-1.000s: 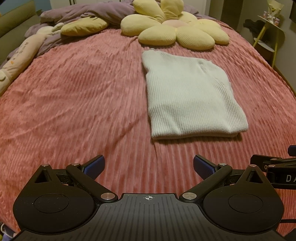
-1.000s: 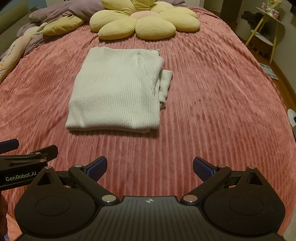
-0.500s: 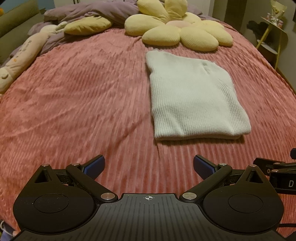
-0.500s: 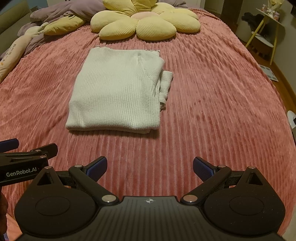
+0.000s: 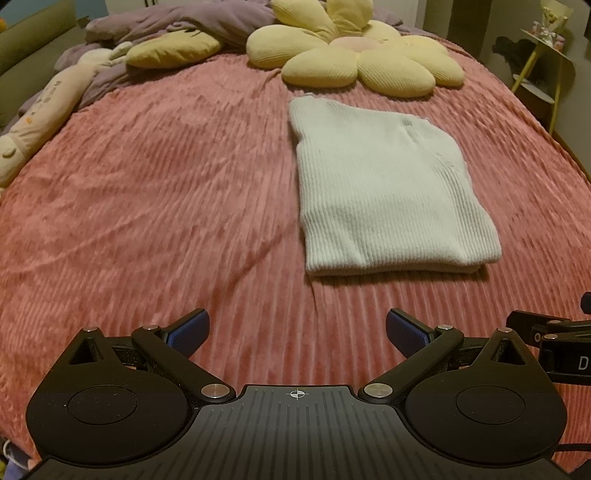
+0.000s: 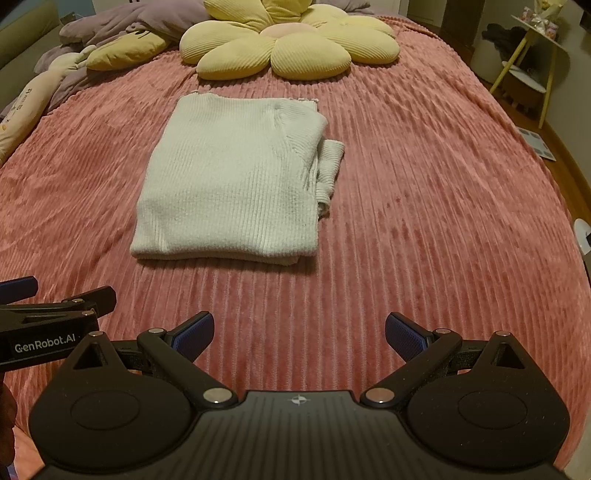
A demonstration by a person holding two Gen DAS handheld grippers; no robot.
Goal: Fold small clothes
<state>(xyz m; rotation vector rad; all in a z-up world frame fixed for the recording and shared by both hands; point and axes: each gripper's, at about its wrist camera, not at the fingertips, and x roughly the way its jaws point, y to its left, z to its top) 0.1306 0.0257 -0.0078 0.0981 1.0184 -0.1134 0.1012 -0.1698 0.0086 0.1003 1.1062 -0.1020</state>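
A white ribbed knit garment [image 5: 388,192] lies folded in a rectangle on the pink ribbed bedspread [image 5: 166,206]. In the right wrist view the garment [image 6: 232,184] shows a sleeve end sticking out at its right side. My left gripper [image 5: 297,330] is open and empty, held above the bedspread short of the garment's near edge and to its left. My right gripper [image 6: 299,330] is open and empty, short of the garment's near right corner. Each gripper's side shows at the edge of the other's view.
A yellow flower-shaped cushion [image 6: 288,44] lies beyond the garment at the head of the bed. A yellow pillow [image 5: 173,51], a purple duvet [image 5: 177,22] and a long plush toy [image 5: 40,110] lie at the far left. A yellow-legged side table [image 6: 535,48] stands right of the bed.
Both grippers have drawn slightly nearer the garment and shifted a little; the garment lies unchanged. Both stay open.
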